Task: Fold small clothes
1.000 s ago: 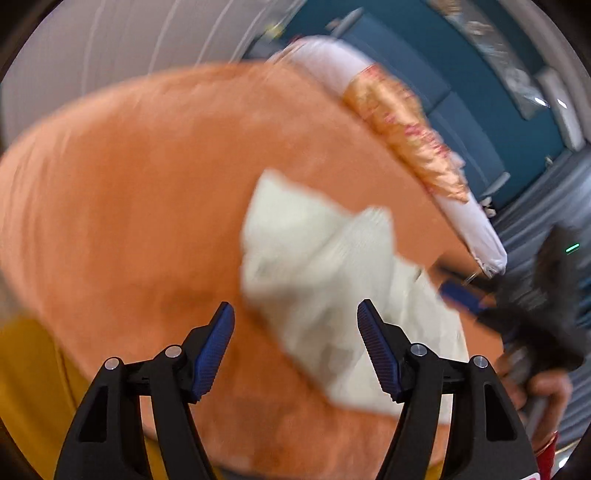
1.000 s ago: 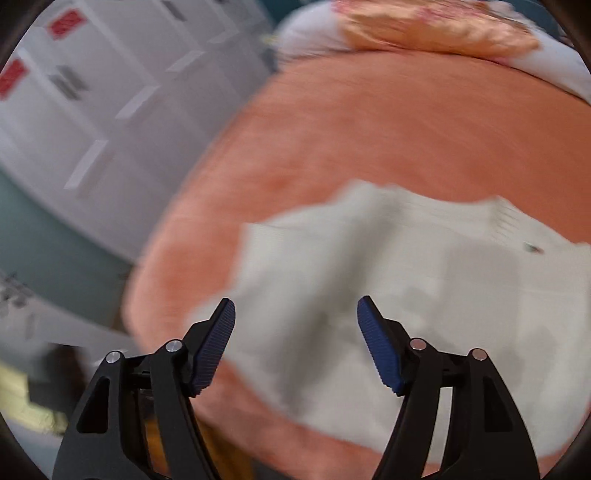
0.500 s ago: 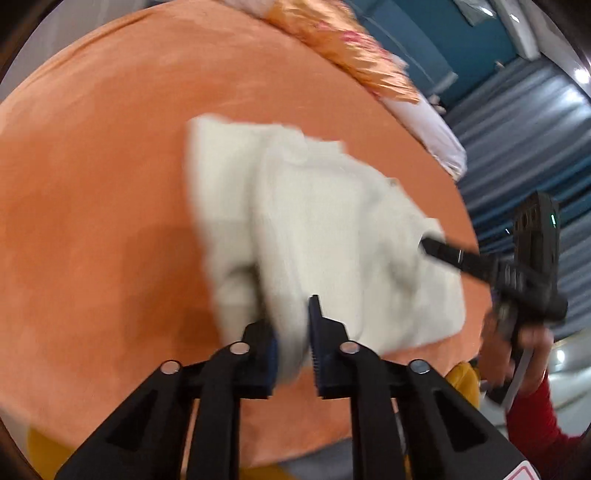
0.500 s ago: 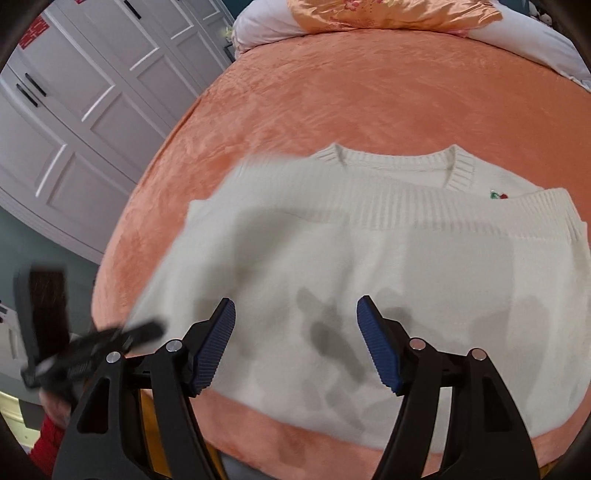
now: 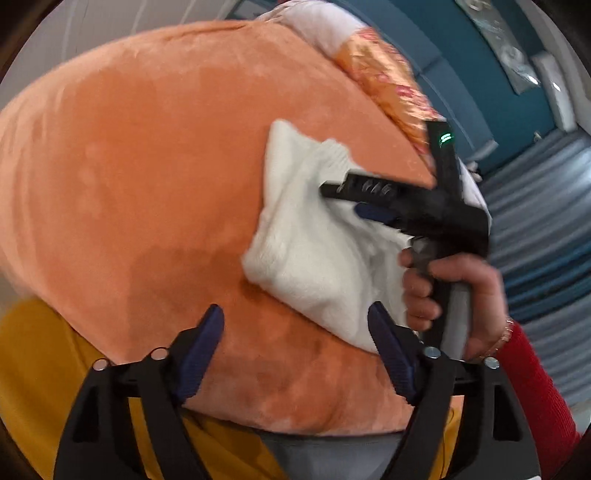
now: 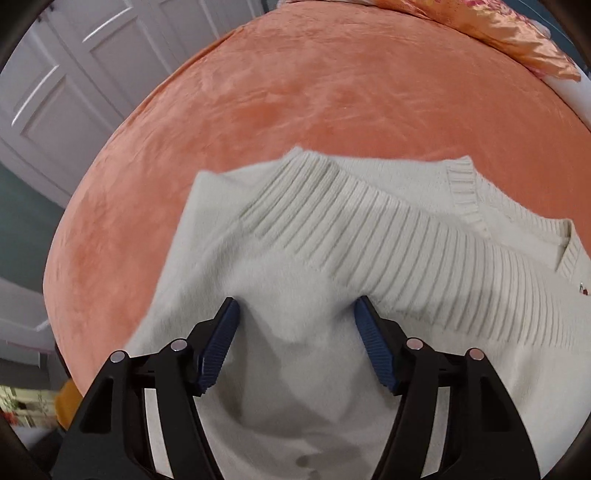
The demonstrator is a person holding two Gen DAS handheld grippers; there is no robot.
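Note:
A small cream knit sweater (image 5: 314,251) lies folded on the orange bedspread (image 5: 147,166). My left gripper (image 5: 295,343) is open and empty, just short of the sweater's near edge. In the left wrist view my right gripper (image 5: 347,199) reaches over the sweater, held by a hand in a red sleeve (image 5: 458,291). In the right wrist view the right gripper (image 6: 295,339) is open, its fingers pressed down onto the sweater (image 6: 332,258), with the ribbed hem and collar ahead of it.
A pillow with an orange patterned cover (image 5: 384,81) lies at the bed's far end; it also shows in the right wrist view (image 6: 498,29). White wardrobe doors (image 6: 66,88) stand beyond the bed's left edge. Yellow fabric (image 5: 33,369) hangs below the bed's near edge.
My left gripper let go of the sweater, opened and drew back. My right gripper moved forward and down onto the sweater, which now lies in a smaller fold.

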